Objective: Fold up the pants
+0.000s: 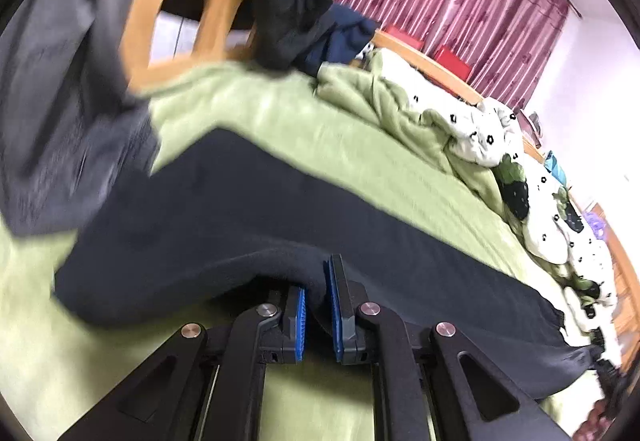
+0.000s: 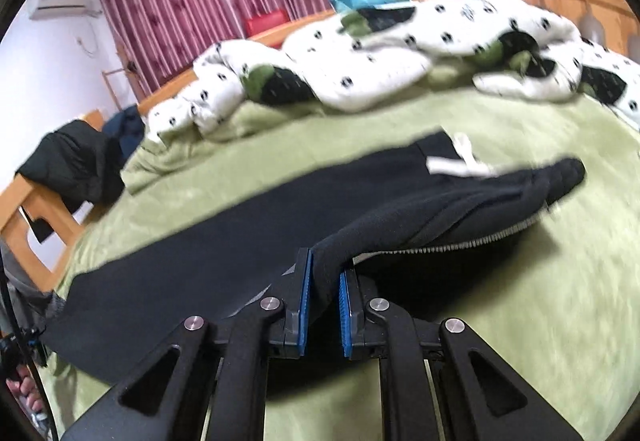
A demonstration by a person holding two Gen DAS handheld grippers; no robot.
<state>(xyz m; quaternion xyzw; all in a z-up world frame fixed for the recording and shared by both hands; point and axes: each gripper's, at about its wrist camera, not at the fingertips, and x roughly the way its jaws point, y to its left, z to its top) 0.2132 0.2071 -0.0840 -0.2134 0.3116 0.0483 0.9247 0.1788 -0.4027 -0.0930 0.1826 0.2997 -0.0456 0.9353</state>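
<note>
Black pants [image 1: 248, 209] lie lengthwise on the green blanket [image 1: 304, 125], across the middle of both views. Thick fleecy knit by the look; likely soft, floppy, moderately light, not slippery, sagging between holds.

Left gripper [image 1: 316, 305], bottom centre of its frame, pinches a raised fold of the near edge between blue pads [image 1: 299, 321]. Right gripper [image 2: 325, 301] likewise pinches a bunched edge, apparently near the waistband; white drawstring [image 2: 460, 161] at centre right.

Best hold: the doubled edge, 2 points well apart.

Spotted duvet [image 2: 360, 57] heaped along the top; grey garment [image 1: 52, 113] at far left.
</note>
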